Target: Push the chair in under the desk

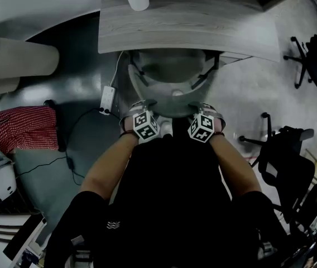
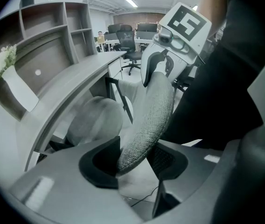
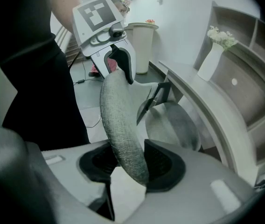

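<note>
Grey fabric covers the curved backrest (image 2: 151, 111) of the light office chair (image 1: 169, 74). The top edge of the backrest runs left to right across the person's front, its long axis roughly parallel to the near edge of the pale wood-grain curved counter (image 1: 192, 21). The left gripper (image 1: 142, 106) and right gripper (image 1: 200, 106) sit side by side on that edge, equally near. Each has its jaws partly closed and clamped on the padded rim, which fills the gap between them in both gripper views. The seat (image 1: 167, 66) lies ahead of the jaws, already partly beneath the counter. The remaining push appears to run straight forward, square to the backrest, shared evenly by both grippers.
</note>
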{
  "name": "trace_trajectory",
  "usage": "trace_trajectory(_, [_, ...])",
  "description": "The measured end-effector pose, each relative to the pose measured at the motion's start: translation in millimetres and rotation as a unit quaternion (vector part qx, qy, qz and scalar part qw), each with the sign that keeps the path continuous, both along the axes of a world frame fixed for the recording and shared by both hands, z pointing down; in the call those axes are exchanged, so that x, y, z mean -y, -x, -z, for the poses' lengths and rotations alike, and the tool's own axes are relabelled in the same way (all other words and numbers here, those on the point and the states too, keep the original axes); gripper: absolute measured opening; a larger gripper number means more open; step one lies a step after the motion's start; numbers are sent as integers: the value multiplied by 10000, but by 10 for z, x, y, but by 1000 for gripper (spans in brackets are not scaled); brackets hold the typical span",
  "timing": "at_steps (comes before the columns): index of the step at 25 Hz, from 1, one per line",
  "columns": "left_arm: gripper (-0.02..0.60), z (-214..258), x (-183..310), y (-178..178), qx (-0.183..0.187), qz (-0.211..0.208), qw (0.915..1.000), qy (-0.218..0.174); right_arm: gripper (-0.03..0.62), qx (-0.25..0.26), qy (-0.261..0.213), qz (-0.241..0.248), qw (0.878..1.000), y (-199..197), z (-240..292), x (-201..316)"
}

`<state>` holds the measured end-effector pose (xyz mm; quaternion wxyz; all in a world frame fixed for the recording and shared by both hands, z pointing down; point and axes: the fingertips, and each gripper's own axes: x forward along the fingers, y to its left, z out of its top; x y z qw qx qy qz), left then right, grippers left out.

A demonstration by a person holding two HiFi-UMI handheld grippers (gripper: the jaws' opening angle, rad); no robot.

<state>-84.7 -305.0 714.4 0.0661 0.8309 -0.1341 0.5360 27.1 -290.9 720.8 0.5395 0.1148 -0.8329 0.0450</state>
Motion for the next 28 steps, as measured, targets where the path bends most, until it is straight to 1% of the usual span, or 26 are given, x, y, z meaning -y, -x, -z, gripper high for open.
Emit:
trace_trajectory(15, [184, 17, 417, -17, 80, 162, 9998, 12, 158, 3, -14, 45, 10000, -23, 21, 415])
trace_trajectory(20, [184, -2, 472, -95, -7, 167, 9999, 29, 158, -73, -9, 108, 9999, -103, -1, 499])
trace_trajectory(28, [186, -4, 515, -156, -40, 215, 9997, 91, 161, -55, 77, 200, 9998, -166, -12, 565])
